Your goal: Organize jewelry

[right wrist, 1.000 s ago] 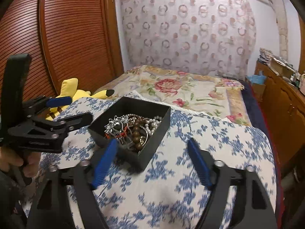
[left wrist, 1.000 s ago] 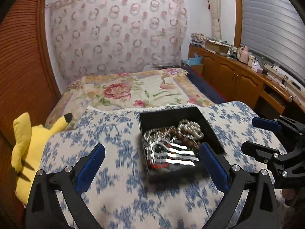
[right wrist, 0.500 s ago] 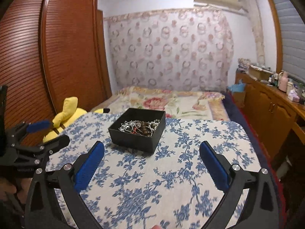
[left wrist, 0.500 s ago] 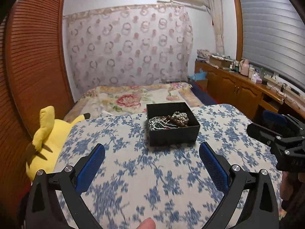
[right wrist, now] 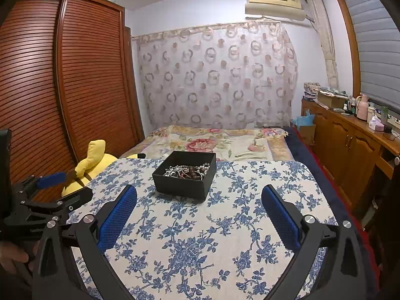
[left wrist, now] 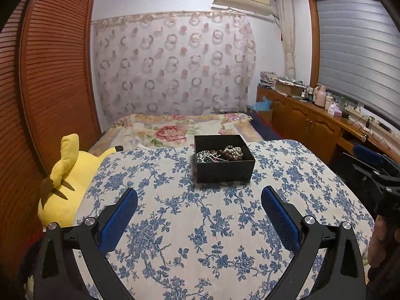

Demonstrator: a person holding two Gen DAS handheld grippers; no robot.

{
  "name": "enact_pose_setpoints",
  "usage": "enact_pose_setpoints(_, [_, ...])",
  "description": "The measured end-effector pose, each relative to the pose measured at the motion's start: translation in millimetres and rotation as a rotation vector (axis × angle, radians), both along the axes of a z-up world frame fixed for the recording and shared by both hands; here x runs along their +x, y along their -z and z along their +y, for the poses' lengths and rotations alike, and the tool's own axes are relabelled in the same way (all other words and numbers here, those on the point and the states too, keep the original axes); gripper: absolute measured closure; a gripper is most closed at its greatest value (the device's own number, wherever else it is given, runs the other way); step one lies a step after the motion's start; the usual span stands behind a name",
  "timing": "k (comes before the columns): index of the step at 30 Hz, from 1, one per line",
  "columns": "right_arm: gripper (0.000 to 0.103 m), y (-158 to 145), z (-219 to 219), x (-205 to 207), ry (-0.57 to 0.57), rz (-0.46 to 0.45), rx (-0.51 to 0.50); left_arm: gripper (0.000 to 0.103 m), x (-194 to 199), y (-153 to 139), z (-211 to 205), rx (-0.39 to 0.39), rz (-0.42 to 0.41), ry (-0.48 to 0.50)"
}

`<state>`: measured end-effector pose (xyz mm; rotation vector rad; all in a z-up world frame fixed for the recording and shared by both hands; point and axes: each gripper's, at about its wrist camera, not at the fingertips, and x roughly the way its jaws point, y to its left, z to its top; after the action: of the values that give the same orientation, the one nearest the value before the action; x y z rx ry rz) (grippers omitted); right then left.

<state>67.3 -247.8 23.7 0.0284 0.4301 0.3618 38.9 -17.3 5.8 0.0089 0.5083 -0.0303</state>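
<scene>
A black open box (left wrist: 223, 161) stands on the far part of a table with a blue-flowered cloth (left wrist: 200, 225). It holds a tangle of jewelry (left wrist: 220, 153): silver chains, pearl strands and brown beads. The box also shows in the right wrist view (right wrist: 185, 175), with the jewelry (right wrist: 186, 171) inside. My left gripper (left wrist: 199, 210) is open and empty, well short of the box. My right gripper (right wrist: 199, 210) is open and empty, also back from the box. Each gripper shows at the edge of the other's view, the right (left wrist: 370, 165) and the left (right wrist: 57, 187).
A yellow plush toy (left wrist: 67, 175) lies at the table's left edge. A bed with a floral cover (left wrist: 175, 130) is beyond the table. A wooden wardrobe (right wrist: 62, 75) stands on the left, a wooden cabinet with clutter (left wrist: 312, 115) on the right.
Both grippers have pulled back and up from the box, which now looks smaller and farther away. Both stay open and empty.
</scene>
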Motion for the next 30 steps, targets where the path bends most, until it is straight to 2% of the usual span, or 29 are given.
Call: enact_pose_setpoints(30, [0.002,5.1,-0.9,-3.7,0.013,-0.001,-0.003,0.008,-3.9,-9.0,-2.7,-0.012,-0.026,-0.011])
